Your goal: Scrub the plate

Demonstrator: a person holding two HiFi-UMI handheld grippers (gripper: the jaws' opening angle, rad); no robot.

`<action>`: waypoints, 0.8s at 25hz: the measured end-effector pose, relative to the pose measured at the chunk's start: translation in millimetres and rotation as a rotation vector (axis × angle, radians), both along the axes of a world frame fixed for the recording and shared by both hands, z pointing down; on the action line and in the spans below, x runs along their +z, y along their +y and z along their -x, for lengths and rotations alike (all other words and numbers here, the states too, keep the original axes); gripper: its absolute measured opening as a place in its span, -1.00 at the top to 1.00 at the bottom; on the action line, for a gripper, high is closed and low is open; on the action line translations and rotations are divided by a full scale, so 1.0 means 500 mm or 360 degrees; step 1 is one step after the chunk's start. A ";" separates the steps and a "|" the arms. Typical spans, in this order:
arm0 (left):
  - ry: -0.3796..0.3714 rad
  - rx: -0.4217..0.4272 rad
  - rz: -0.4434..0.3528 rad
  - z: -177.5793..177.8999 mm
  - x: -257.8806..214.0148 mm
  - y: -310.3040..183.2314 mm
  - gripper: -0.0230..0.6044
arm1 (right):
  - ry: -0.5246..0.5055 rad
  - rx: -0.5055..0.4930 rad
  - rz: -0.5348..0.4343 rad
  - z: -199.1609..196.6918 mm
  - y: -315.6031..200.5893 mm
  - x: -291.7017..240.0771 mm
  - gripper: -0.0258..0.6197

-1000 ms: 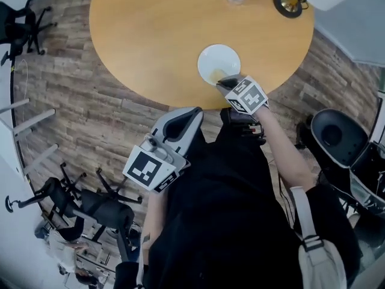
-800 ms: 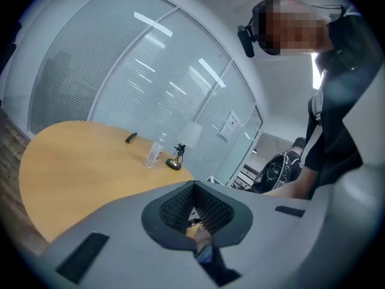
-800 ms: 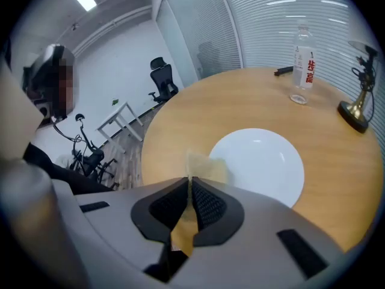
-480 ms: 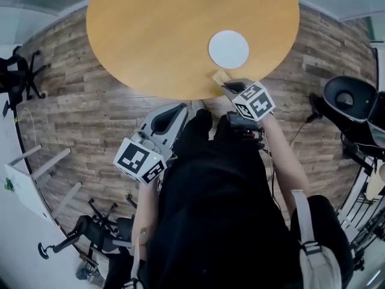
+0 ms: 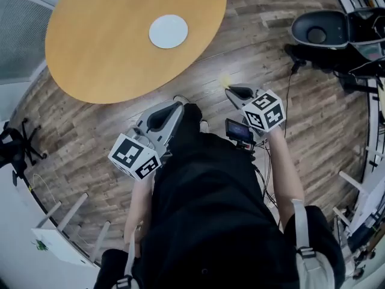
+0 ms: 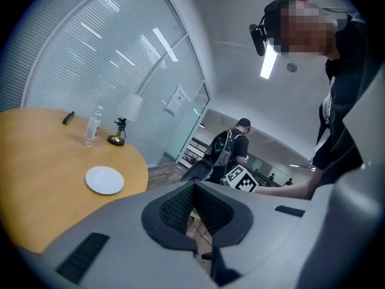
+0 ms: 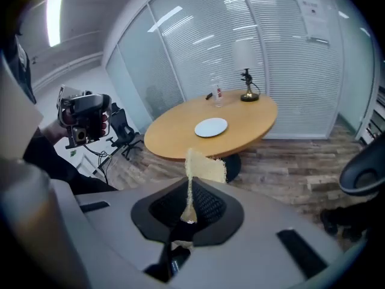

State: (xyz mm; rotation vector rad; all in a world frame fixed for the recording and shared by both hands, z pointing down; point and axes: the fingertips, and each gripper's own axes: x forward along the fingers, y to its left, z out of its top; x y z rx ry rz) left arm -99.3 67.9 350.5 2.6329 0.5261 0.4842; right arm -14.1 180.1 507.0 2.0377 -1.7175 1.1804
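- Right gripper view: right tongs (image 7: 189,188) clamped on a thin yellow sponge (image 7: 207,168), which the head view barely shows.
- Left gripper view: left tongs (image 6: 194,185) together, nothing between.
- Plate (image 5: 168,31) lies on the bench (image 5: 102,59) near its edge, well apart from both tongs, which hang over open wood floor (image 5: 271,47).

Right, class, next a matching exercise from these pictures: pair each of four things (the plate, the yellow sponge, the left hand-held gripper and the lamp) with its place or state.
Things:
1. plate
2. yellow sponge
3. left hand-held gripper
4. lamp

Places and states:
A. jaws together, holding nothing
B. standing upright on the table
C. pinched in the right hand-held gripper
D. lying flat on the table

Pairs: 1-D, 2-C, 3-A, 4-B
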 end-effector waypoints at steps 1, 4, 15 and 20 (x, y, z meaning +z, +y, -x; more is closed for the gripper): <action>-0.0010 0.0040 0.0003 0.014 0.002 0.032 0.89 | 0.0000 0.0052 0.0004 0.016 0.044 0.001 0.84; -0.0034 0.0125 -0.0009 0.085 0.003 0.121 0.89 | -0.0026 0.0170 -0.0013 0.085 0.166 0.003 0.84; 0.0009 0.0156 -0.0070 0.244 -0.034 0.146 0.89 | 0.0171 0.0324 -0.0229 0.249 0.252 -0.161 0.84; 0.0126 0.0207 -0.0105 0.294 -0.107 0.086 0.89 | 0.0254 0.0328 -0.0420 0.300 0.147 -0.279 0.84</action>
